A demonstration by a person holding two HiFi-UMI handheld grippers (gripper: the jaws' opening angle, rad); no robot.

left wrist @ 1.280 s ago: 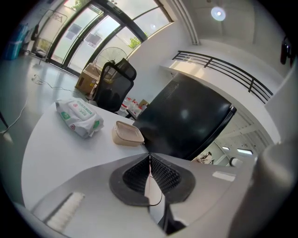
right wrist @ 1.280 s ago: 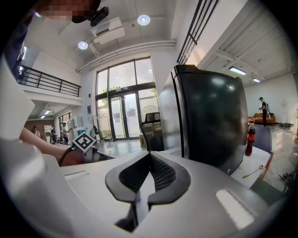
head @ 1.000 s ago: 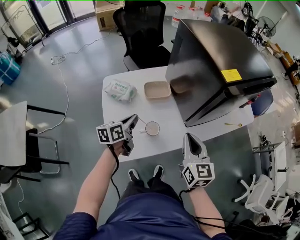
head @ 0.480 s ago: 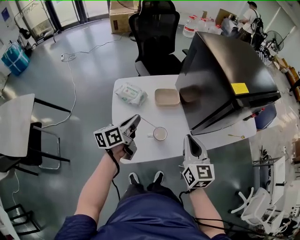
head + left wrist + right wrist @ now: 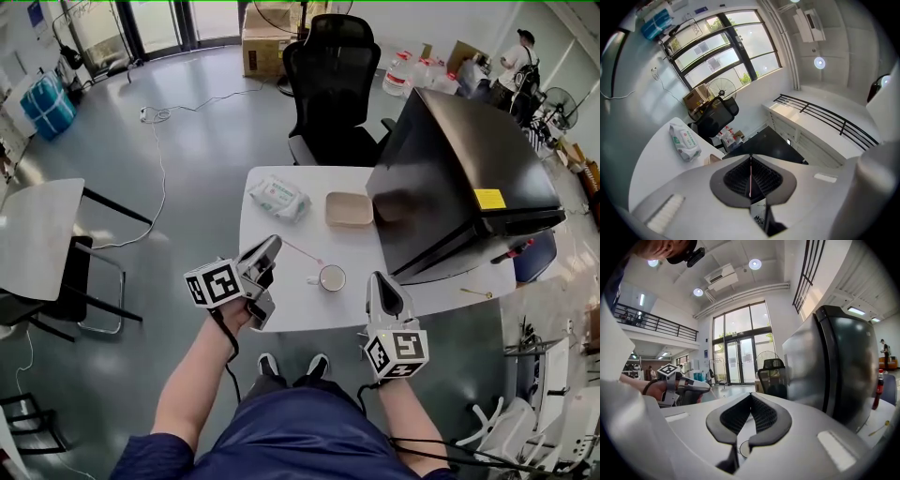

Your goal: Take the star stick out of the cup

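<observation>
A thin pink star stick (image 5: 302,253) runs from my left gripper (image 5: 274,244) down-right toward a white cup (image 5: 332,277) on the white table (image 5: 281,300). Its far end lies by the cup's rim, and I cannot tell whether it is still inside. In the left gripper view the stick (image 5: 750,174) shows as a fine pink line pinched between the pads of the left gripper (image 5: 750,159). My right gripper (image 5: 380,277) hovers at the table's near edge, right of the cup, its jaws closed with nothing in them. The right gripper (image 5: 751,401) points toward the table and the left hand.
A pack of wet wipes (image 5: 278,197) and a beige tray (image 5: 349,208) lie at the table's far side. A big black box (image 5: 459,178) leans over the table's right half. A black office chair (image 5: 337,84) stands behind the table.
My left gripper has drawn back to the left, away from the cup, with the stick in it. More of the stick now shows between gripper and cup. The right gripper has held still.
</observation>
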